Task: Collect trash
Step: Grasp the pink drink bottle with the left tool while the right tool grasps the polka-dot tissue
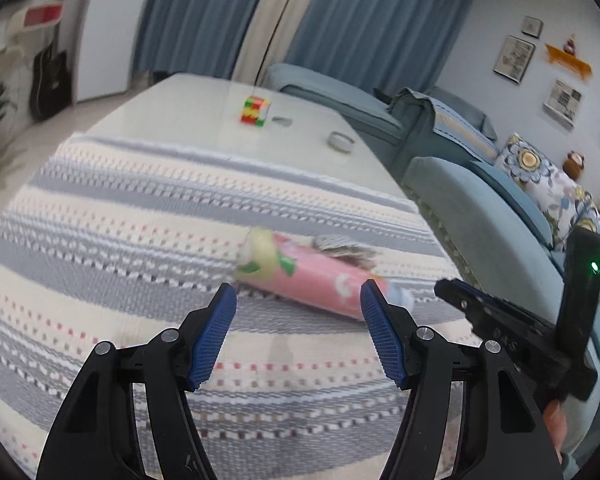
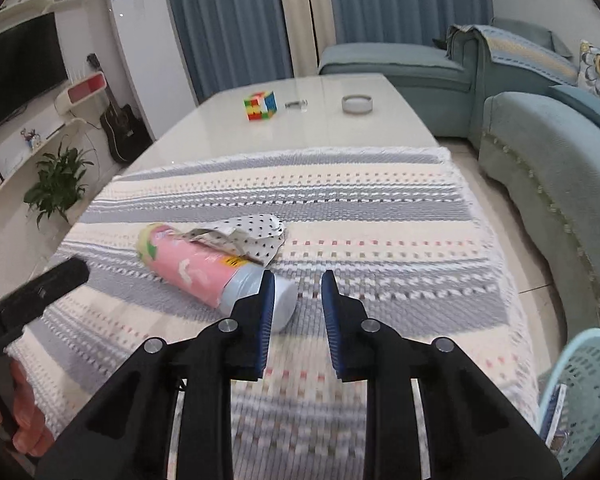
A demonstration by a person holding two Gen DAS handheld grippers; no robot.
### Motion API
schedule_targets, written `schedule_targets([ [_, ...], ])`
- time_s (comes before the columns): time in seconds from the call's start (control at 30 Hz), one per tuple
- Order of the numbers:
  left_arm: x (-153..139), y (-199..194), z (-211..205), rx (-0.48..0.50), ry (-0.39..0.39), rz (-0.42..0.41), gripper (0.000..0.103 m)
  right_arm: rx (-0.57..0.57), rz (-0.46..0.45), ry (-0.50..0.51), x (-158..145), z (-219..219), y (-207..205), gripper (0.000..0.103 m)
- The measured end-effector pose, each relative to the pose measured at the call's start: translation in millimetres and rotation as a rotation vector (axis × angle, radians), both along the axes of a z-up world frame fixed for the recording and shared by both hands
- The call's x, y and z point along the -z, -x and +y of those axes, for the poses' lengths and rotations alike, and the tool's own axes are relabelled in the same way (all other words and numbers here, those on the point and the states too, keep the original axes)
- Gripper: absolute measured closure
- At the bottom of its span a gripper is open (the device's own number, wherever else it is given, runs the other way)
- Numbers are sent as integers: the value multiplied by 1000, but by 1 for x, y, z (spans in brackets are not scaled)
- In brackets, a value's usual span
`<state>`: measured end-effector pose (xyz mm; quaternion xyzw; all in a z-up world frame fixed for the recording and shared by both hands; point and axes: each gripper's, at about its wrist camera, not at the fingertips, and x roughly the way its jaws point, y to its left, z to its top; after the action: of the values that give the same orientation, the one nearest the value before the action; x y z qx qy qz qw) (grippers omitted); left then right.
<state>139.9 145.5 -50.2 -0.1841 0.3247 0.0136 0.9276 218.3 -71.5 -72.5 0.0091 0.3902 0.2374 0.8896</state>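
A flat television (image 2: 16, 76) and white wall shelves (image 2: 80, 90) fill the left wall. Below them are a potted plant (image 2: 56, 184) and a black guitar (image 2: 122, 124) leaning beside a tall white fridge (image 2: 144, 40). Blue curtains (image 2: 228, 20) hang along the far wall. A glossy white table (image 2: 340, 132) runs down the middle, its near half covered by a striped woven cloth (image 2: 380, 208). On the bare far end stand a puzzle cube (image 2: 261, 106) and, to its right, a round dish (image 2: 357, 104). A blue-green sofa (image 2: 540, 152) with a flowered cushion lines the right side. A light blue basket (image 2: 588, 380) sits by the table's near right corner.

The pink can (image 2: 196, 272) lies on its side on the cloth, toward the cloth's left edge. A crumpled dotted paper (image 2: 252, 236) rests against its far side.

The fridge logo and the can's yellow label are too small to read.

The left gripper (image 1: 299, 288) is spread wide with nothing between its pads. The right gripper (image 2: 297, 276) has a narrower gap, also with nothing in it, and its left finger is in front of the can's pale end.
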Motion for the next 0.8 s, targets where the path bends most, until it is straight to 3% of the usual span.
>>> schedule_targets([
  [0.27, 22, -7, 4, -1, 57, 16, 41, -38, 133, -68, 29, 15, -44, 81],
  [0.43, 25, -8, 12, 5, 94, 14, 39, -207, 293, -158, 45, 29, -38, 79],
  [0.53, 25, -6, 19, -20, 104, 18, 38, -281, 292, -150, 45, 45, -20, 79],
  [0.6, 26, -2, 28, -42, 120, 18, 30, -326, 311, -188, 45, 56, -6, 79],
  [0.67, 27, -2, 37, -67, 123, 37, 29, -369, 324, -218, 42, 67, 6, 79],
  [0.77, 29, -8, 42, -67, 128, 73, 26, -345, 226, -165, 26, 68, 19, 79],
  [0.8, 30, -11, 41, -68, 121, 91, 25, -290, 173, -143, 18, 63, 17, 73],
])
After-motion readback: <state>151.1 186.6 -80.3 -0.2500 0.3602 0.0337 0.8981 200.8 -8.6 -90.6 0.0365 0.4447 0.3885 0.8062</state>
